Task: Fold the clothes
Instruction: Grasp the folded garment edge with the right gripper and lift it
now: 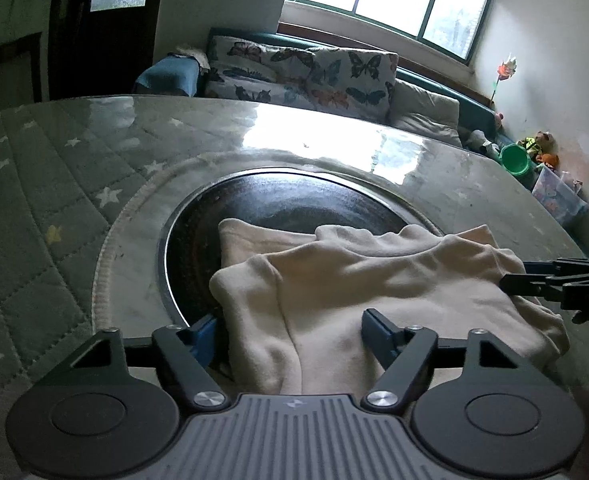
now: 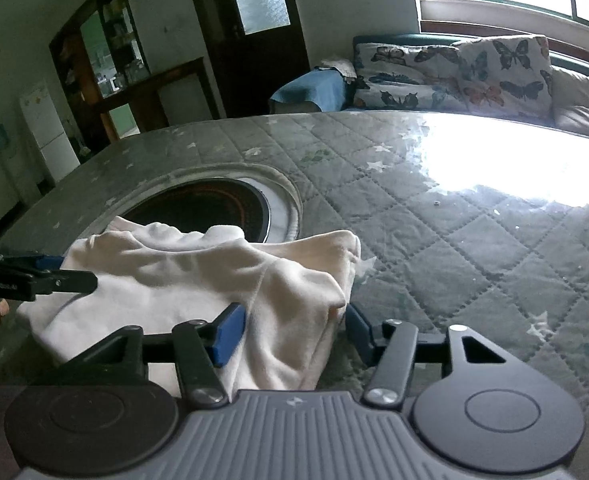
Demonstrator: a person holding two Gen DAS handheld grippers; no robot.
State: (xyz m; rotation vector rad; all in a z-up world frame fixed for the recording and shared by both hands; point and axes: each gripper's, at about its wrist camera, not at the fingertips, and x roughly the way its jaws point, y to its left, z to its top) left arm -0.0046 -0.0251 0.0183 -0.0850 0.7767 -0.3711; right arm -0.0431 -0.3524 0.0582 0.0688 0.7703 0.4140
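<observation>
Both grippers, left gripper (image 1: 294,332) and right gripper (image 2: 290,332), straddle the half-folded cream garment (image 1: 374,280) unclenched, final folds pending.

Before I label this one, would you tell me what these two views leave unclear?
- Cream garment: its near edge drops behind the left gripper body in the left wrist view, so its type stays unclear.
- Right gripper, right wrist view: cloth folds hide whether the pads press.
- Dark round inset in the table: the garment covers its near part.
- Toys by the wall: too small to identify.
</observation>
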